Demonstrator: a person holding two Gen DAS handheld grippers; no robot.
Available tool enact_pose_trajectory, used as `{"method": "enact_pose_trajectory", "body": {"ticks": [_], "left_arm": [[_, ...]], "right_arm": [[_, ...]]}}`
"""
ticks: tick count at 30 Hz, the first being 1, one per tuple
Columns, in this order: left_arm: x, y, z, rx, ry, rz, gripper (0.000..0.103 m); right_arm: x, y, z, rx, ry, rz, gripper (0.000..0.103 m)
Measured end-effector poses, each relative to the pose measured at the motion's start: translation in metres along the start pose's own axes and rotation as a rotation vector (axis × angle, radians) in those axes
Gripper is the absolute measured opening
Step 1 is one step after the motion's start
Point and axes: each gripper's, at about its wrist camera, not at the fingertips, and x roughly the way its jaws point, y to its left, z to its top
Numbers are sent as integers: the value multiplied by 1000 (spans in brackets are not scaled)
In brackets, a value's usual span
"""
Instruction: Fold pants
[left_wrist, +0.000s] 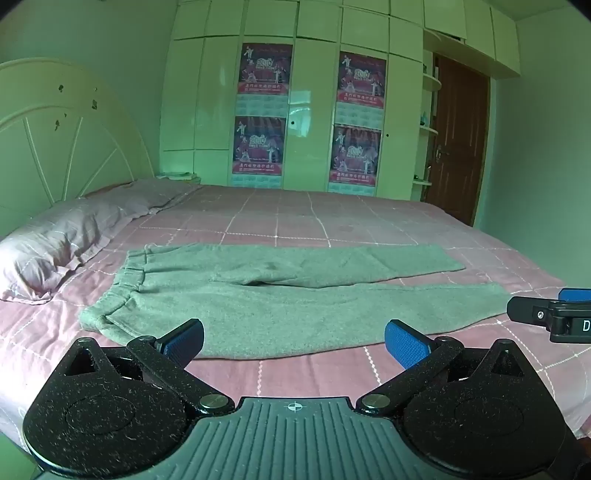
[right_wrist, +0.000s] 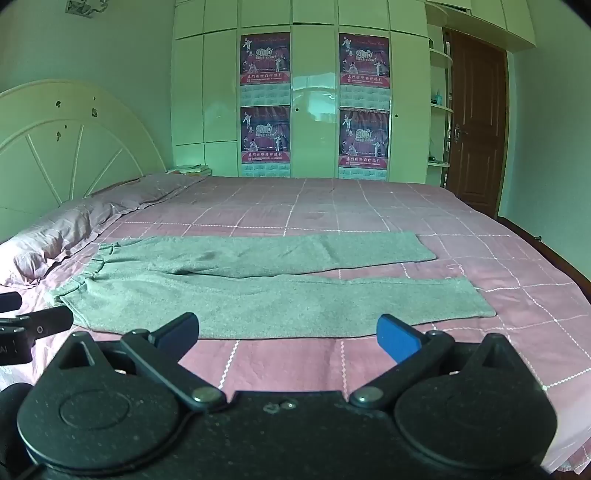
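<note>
Grey pants (left_wrist: 280, 299) lie flat on the pink checked bed (left_wrist: 295, 221), waistband to the left near the pillow, both legs stretched to the right. They show the same way in the right wrist view (right_wrist: 258, 291). My left gripper (left_wrist: 293, 341) is open and empty, just in front of the near leg's edge, toward the waist. My right gripper (right_wrist: 288, 334) is open and empty, in front of the near leg's middle. The right gripper's tip also shows in the left wrist view (left_wrist: 546, 314), and the left gripper's tip in the right wrist view (right_wrist: 33, 325).
A pink pillow (left_wrist: 62, 240) lies at the left by the white headboard (left_wrist: 62, 140). A wardrobe with posters (left_wrist: 295, 110) stands behind the bed, a brown door (left_wrist: 458, 136) to its right. The bed's near edge is just below both grippers.
</note>
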Motion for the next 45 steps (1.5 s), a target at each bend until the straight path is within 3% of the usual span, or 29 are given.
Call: {"method": "enact_pose_trajectory", "body": {"ticks": [45], "left_arm": [[-1,0,0,5,-9,-24,103]], "right_arm": [[-2,0,1,-3,2,-3,97]]}}
